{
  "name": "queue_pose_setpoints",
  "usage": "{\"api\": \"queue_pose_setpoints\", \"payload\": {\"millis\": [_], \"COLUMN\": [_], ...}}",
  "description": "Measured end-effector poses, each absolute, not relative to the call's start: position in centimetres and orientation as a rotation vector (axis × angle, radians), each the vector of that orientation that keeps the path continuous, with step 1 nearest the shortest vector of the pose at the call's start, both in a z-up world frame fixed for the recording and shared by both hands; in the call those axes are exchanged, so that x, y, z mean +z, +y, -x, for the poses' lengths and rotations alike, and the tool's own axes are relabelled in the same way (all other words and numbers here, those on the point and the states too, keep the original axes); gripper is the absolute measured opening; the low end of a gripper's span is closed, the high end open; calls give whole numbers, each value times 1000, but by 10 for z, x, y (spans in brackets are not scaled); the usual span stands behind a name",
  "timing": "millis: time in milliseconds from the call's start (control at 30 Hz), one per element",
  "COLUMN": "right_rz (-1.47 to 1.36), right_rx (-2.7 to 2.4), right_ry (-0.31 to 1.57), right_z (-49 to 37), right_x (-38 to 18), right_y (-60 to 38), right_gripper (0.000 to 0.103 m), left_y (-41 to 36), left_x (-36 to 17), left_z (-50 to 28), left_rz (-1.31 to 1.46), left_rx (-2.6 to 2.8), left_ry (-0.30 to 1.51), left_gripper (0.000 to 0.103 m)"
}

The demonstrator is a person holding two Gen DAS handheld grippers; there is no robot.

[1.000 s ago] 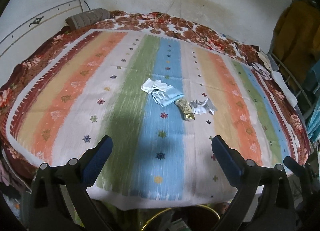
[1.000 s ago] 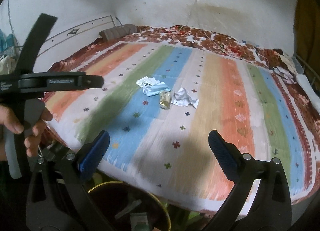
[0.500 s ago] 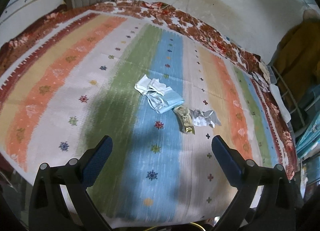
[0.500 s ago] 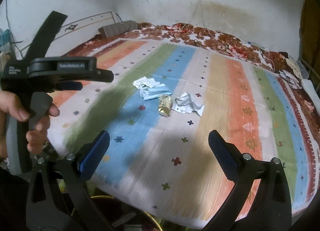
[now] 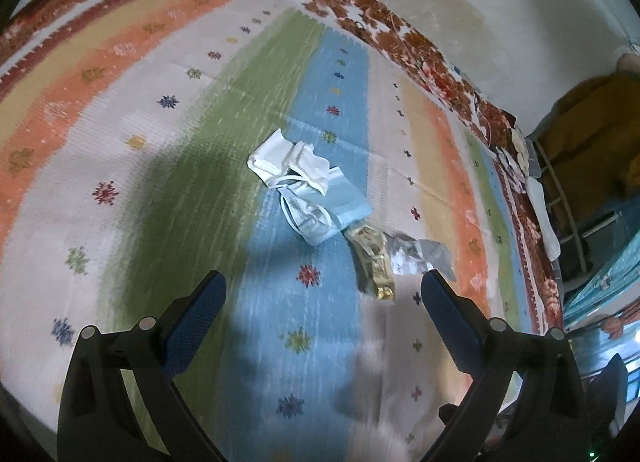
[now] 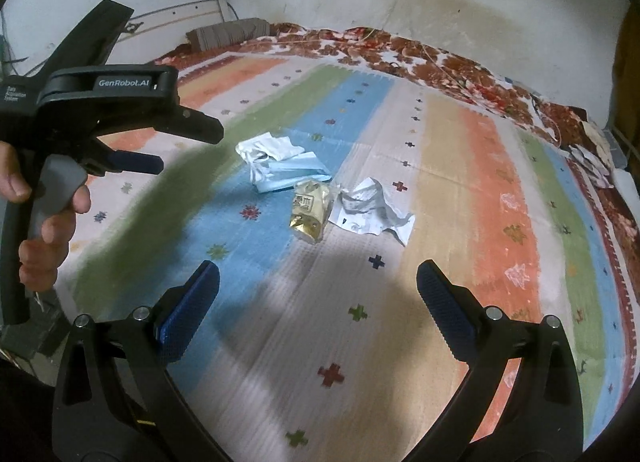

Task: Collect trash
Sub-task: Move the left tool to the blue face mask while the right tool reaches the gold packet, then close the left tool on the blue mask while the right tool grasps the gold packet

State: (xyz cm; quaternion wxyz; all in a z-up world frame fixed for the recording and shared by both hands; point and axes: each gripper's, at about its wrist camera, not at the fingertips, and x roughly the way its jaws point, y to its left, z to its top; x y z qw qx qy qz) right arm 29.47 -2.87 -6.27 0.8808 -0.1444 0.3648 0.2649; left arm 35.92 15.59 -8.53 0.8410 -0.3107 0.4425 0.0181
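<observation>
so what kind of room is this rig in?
Most likely a bedroom in a home: a bed under a striped sheet, a rolled pillow at its head, and clothes hanging by the wall. The trash, a blue face mask included, lies on the bed.

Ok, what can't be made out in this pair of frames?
- Gold wrapper print: too small in both views.
- Crumpled paper: blurred in the left view, partly behind the right-side finger.
- Trash bin: in neither view, below the bed edge.
- Clutter at the bed's far right: small, distorted near the fisheye rim.
</observation>
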Motion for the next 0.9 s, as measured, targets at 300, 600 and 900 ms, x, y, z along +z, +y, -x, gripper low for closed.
{"api": "queue_pose_setpoints", "payload": {"millis": [300, 600, 900], "right_rz": [281, 268, 278], "right_rx": [562, 575, 582], "right_ry": [796, 842, 867], "right_z": [-329, -355, -375], "right_x": [-82, -102, -123], "right_y": [-12, 3, 17], "right_gripper": [93, 72, 48], "left_y": [163, 165, 163], "left_x": [-113, -133, -137], "left_z": [-394, -413, -419], "left_rz": [740, 772, 729], "left_rx": [-14, -10, -6], "left_ry": [952, 950, 943], "left_gripper": [78, 45, 7]}}
